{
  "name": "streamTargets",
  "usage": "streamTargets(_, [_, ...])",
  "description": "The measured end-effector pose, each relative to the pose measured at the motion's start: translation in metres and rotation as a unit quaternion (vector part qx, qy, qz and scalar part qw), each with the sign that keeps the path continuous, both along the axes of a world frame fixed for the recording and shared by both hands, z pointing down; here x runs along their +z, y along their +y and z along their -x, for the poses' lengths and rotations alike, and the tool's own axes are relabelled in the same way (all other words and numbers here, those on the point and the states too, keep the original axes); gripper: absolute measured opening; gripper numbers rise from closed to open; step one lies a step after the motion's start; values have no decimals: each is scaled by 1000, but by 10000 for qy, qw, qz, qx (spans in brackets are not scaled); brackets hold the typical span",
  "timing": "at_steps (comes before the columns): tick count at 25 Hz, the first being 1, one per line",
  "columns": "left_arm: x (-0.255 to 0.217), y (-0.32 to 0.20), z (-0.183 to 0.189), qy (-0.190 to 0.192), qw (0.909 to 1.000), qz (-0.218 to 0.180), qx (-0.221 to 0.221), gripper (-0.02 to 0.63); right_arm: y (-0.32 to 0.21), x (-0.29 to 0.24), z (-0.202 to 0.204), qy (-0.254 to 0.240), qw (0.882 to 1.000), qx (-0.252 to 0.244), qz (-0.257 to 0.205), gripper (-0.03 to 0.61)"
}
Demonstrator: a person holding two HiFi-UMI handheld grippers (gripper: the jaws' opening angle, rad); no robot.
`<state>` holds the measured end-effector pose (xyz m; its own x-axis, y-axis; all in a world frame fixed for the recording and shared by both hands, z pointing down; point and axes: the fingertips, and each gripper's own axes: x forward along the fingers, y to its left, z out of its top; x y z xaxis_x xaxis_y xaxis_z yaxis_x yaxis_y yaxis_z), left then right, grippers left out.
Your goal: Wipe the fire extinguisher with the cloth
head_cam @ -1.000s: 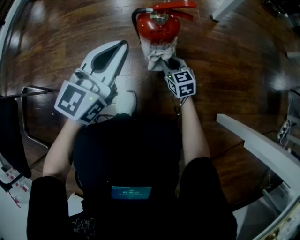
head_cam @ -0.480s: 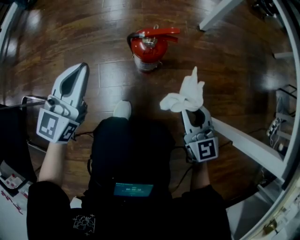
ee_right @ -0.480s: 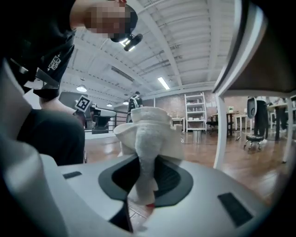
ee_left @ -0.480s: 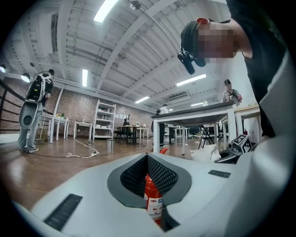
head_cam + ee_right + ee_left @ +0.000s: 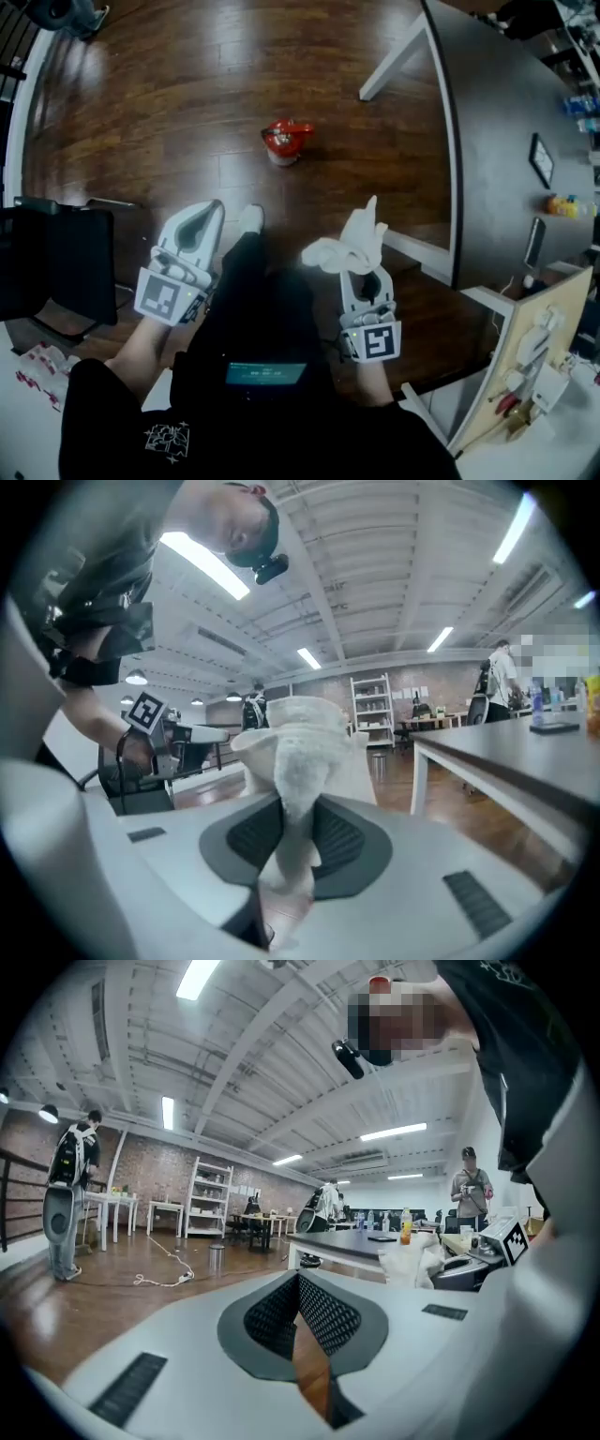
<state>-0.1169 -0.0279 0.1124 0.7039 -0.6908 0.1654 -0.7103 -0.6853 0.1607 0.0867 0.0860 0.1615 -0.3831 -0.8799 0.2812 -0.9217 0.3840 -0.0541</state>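
No wiping under way: the fire extinguisher [image 5: 286, 141] stands alone on the wood floor [image 5: 141, 112], upper centre of the head view, well apart from both our grippers. We can't tell from its surface whether it's clean; we judge the pass is either finished or we must get down to it. Right gripper [image 5: 286, 855] is clamped on the cloth [image 5: 298, 742], which bunches up past the tips. Left gripper [image 5: 300, 1288] has its tips together, nothing in it.

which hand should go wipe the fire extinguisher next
Right. The right tongs are shut on the white cloth; the left tongs are shut with nothing in them. Both are well back from the fire extinguisher.
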Motion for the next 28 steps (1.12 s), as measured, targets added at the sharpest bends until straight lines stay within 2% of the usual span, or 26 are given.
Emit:
streamTargets(3, [-91, 29, -21, 44, 9998, -175, 23, 2, 11, -97, 6, -11, 9998, -3, -216, 97])
streamTargets(6, [-161, 57, -41, 100, 9993, -358, -2, 2, 18, -166, 9, 151, 9992, -31, -365, 97])
streamTargets(10, [-223, 96, -66, 326, 9987, -341, -167, 2, 29, -236, 27, -335, 9981, -64, -510, 96])
streamTargets(13, [-257, 116, -78, 407, 9981, -413, -201, 2, 33, -273, 39, -464, 9972, -179, -549, 97])
streamTargets(18, [-286, 134, -76, 605, 9959, -566, -352, 2, 48, -300, 51, -600, 9953, -197, -730, 97])
streamTargets(22, [-287, 139, -67, 673, 9957, -487, -399, 2, 47, -302, 58, -714, 9947, -102, -730, 96])
streamTargets(28, [-290, 146, -61, 749, 9957, -459, -295, 2, 53, -304, 73, -524, 9957, -135, -751, 97])
